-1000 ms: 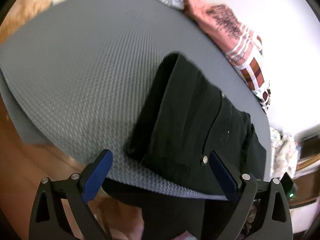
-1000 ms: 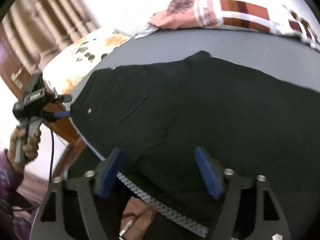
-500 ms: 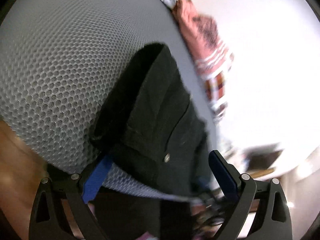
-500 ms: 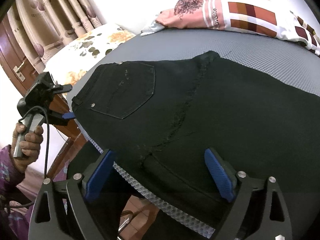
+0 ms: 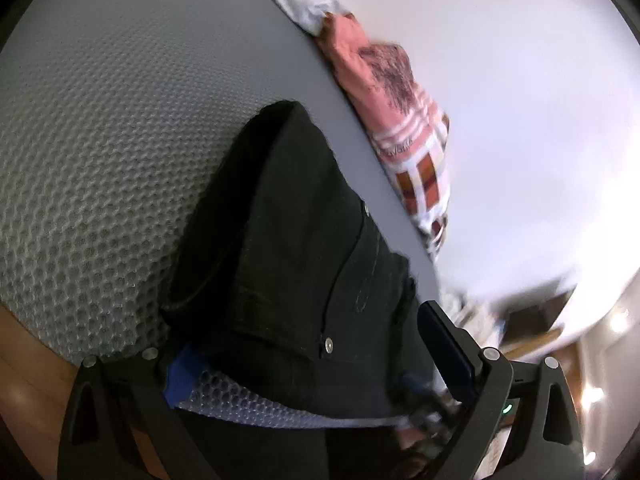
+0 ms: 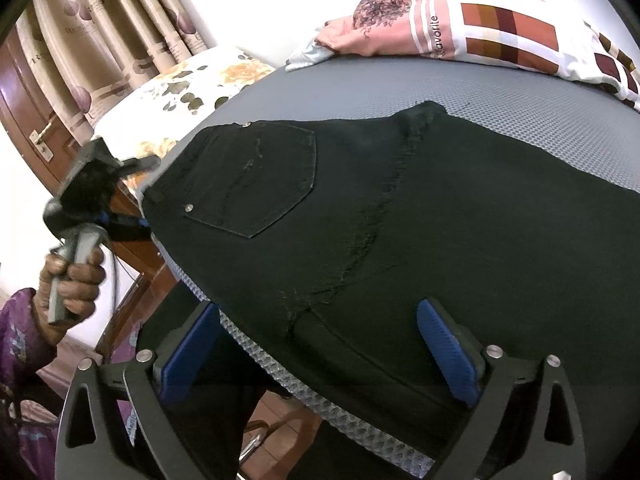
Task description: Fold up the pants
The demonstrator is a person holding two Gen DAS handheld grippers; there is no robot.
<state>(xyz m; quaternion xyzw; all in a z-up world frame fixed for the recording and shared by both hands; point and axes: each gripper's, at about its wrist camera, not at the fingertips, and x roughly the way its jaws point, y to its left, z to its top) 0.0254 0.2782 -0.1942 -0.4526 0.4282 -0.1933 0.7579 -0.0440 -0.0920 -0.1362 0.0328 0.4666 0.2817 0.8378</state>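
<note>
At the left, the left gripper (image 5: 316, 356) has its jaws spread wide around the waistband corner of the black pants (image 6: 400, 220), not clamped. The pants lie flat along the near edge of the grey mat (image 6: 500, 100). The right gripper (image 6: 320, 352) gapes wide over the seat hem, gripping nothing.

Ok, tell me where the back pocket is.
In the right wrist view, the back pocket sits left of centre on the black pants, near the left tongs.

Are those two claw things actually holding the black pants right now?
No. Both the left gripper and right gripper are open around the pants' near edge.
</note>
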